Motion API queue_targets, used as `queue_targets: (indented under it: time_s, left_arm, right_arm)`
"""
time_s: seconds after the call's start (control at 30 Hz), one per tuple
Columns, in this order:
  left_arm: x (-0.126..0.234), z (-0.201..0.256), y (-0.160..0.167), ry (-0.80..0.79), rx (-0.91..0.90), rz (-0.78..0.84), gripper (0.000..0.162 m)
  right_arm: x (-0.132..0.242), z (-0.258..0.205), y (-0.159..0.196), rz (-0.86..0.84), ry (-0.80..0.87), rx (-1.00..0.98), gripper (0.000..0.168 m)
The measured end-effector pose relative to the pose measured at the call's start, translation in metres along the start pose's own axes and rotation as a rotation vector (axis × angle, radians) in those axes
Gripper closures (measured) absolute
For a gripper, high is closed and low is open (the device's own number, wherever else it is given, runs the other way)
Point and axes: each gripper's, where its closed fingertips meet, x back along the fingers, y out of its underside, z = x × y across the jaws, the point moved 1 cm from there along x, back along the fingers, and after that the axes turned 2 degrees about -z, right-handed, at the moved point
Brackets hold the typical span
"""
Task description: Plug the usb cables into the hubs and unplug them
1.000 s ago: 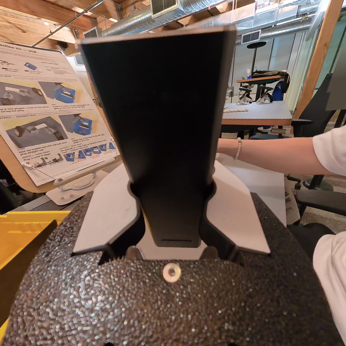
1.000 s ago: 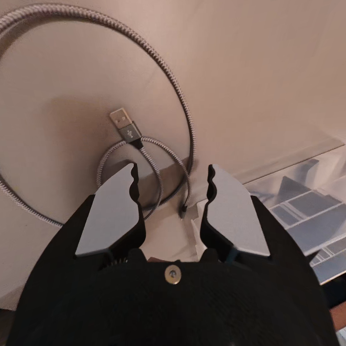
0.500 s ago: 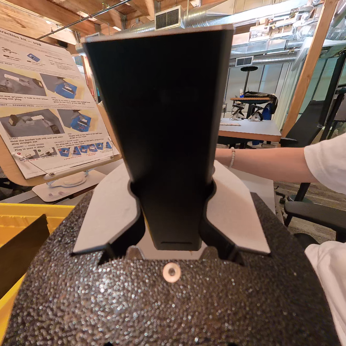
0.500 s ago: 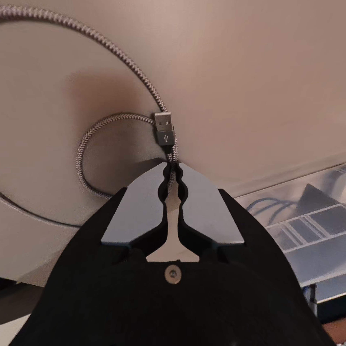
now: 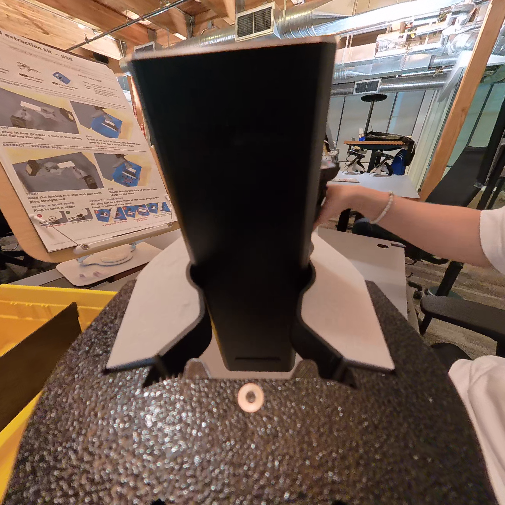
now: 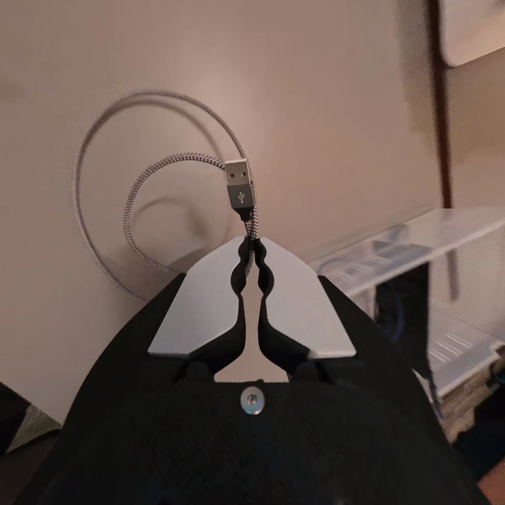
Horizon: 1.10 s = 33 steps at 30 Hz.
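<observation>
Between the fingers of the left gripper [image 5: 250,273] stands a black hub [image 5: 232,175], upright and clamped on both sides, with an instruction board [image 5: 68,153] at far left and a yellow bin [image 5: 32,308] at near left. The right gripper [image 6: 252,240] is pinched tight on a braided cable [image 6: 136,196] just behind its plug [image 6: 239,183], which points away over the pale table [image 6: 300,95]; a clear tray [image 6: 410,246] sits to the right.
</observation>
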Motion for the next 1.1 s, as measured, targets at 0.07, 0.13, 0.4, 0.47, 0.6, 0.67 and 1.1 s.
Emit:
queue_targets:
  time_s: [0.07, 0.13, 0.4, 0.47, 0.6, 0.67, 1.1]
  left_arm:
    - [-0.001, -0.001, 0.001, -0.003, 0.008, -0.002, 0.091]
    - [-0.002, -0.001, 0.003, -0.004, 0.01, -0.006, 0.091]
    - [-0.004, 0.001, 0.005, 0.005, 0.009, -0.02, 0.091]
    - [-0.005, 0.001, 0.006, 0.008, 0.009, -0.02, 0.091]
    - [-0.007, 0.003, 0.007, 0.014, 0.007, -0.023, 0.091]
    - [-0.007, 0.003, 0.007, 0.014, 0.006, -0.024, 0.091]
    - [-0.008, 0.002, 0.011, 0.021, 0.023, -0.026, 0.091]
  right_arm:
    - [0.028, 0.02, -0.004, 0.066, 0.074, -0.031, 0.164]
    - [0.055, 0.034, -0.007, 0.124, 0.108, -0.055, 0.164]
    - [0.186, 0.141, 0.015, 0.298, 0.462, -0.205, 0.164]
    - [0.201, 0.17, 0.033, 0.305, 0.559, -0.249, 0.164]
    - [0.173, 0.212, 0.086, 0.234, 0.693, -0.359, 0.164]
    - [0.146, 0.223, 0.117, 0.207, 0.768, -0.423, 0.164]
    - [-0.02, 0.144, 0.182, 0.047, 0.414, -0.336, 0.164]
